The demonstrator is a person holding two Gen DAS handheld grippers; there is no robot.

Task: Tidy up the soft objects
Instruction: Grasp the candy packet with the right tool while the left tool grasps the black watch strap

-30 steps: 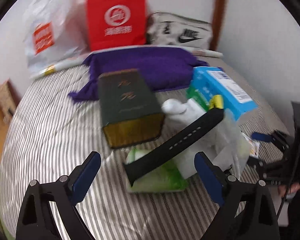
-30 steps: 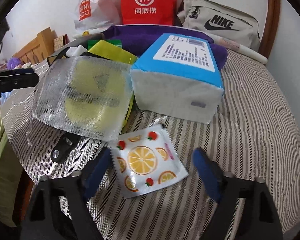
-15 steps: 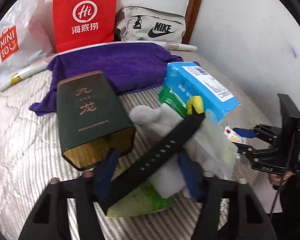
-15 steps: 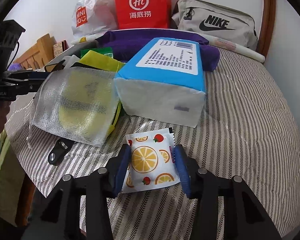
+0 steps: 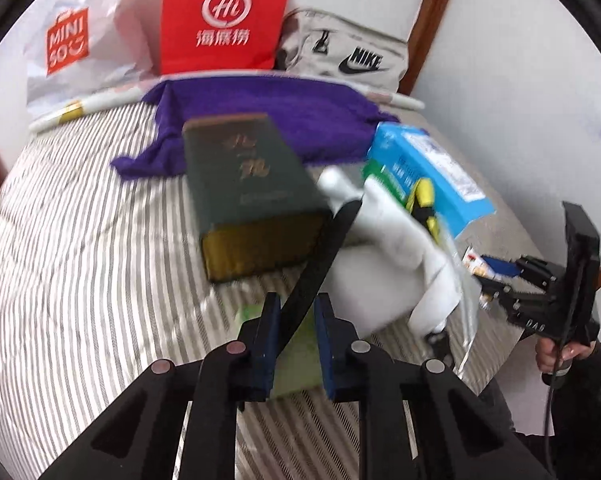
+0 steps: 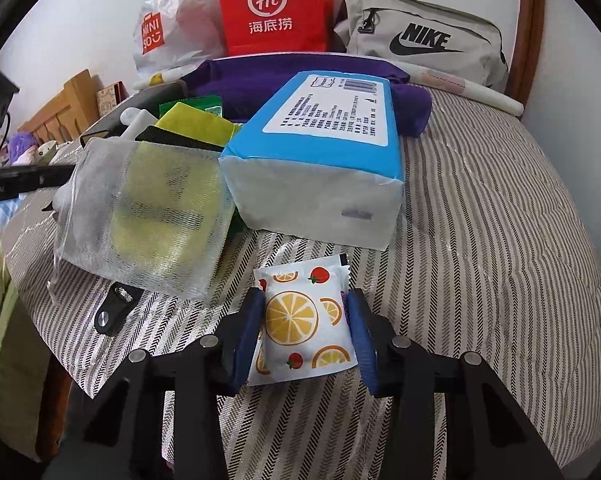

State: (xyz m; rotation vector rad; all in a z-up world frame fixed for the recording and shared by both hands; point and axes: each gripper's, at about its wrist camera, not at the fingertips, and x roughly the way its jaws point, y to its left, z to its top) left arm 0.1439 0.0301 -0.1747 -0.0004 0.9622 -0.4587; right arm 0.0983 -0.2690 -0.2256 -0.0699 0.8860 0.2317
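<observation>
Striped bed, crowded along its right side, both claws gripping.

Bare mattress runs wide toward the bed's left edge; a purple towel lies at the far edge under the red bag. The blue tissue pack and dark green box fill the middle. The left claw is closing on a black strap; the right claw is clenched on the orange-print packet near the front edge.
</observation>
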